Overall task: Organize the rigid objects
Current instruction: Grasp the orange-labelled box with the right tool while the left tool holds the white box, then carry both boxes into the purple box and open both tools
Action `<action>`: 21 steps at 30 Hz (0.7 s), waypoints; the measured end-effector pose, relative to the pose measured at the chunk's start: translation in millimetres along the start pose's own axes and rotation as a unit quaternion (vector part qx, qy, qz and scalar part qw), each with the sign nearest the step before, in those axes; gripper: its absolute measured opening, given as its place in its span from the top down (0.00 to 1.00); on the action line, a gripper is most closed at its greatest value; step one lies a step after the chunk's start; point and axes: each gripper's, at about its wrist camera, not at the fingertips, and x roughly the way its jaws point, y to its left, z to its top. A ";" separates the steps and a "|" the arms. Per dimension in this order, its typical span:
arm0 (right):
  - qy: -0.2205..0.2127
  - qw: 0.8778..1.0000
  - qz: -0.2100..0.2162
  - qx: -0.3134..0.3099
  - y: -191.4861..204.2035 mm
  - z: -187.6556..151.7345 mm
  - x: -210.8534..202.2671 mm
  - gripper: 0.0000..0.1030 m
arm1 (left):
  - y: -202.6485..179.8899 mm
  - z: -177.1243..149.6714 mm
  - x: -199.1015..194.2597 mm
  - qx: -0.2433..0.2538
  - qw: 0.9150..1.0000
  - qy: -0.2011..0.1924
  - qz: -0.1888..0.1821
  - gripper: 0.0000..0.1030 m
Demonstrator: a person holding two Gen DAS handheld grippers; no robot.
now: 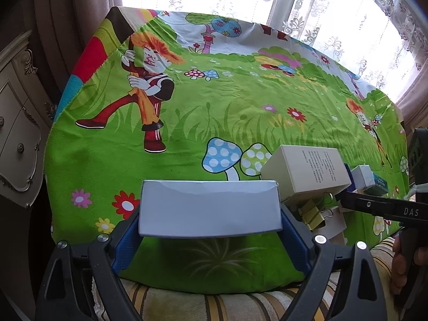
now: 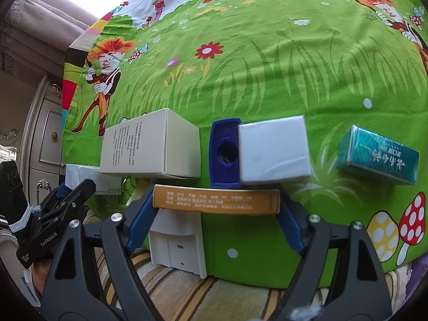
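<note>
**A:** How were the two hands set?

**B:** Both grippers pointed steeply down at the cartoon-printed green cloth (image 1: 240,101). The left gripper (image 1: 210,208) had its blue pads on the two short ends of a pale blue-white box (image 1: 210,208), held just clear of the cloth. The right gripper (image 2: 216,199) had its pads against the ends of a long orange box (image 2: 216,199), pinching it lengthwise near the cloth's front edge.

**A:** Did the views differ?

**B:** Yes. The left wrist view showed a window with lace curtains (image 1: 334,8), a carved cabinet (image 1: 18,123), yellow binder clips (image 1: 313,212) under a cream box (image 1: 307,171), and a hand (image 1: 404,264) at the right edge holding the other tool. The right wrist view showed the row behind the orange box: the cream box, then a blue sharpener-like case (image 2: 224,153) touching a white box (image 2: 275,151), and a teal packet (image 2: 377,156) lying apart to the right. A white plastic piece (image 2: 178,243) lay below the orange box.
</note>
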 end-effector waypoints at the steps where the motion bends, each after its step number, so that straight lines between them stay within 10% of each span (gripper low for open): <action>1: -0.002 1.000 0.002 0.001 -0.5 -1.2 -2.0 0.19 | -0.1 -0.7 -2.7 -0.001 1.000 -0.004 0.001 0.11; 21: -0.101 0.994 -0.034 -0.012 -11.1 -60.1 -90.4 0.19 | -65.1 -21.6 -63.5 0.050 0.997 -0.044 -0.045 0.11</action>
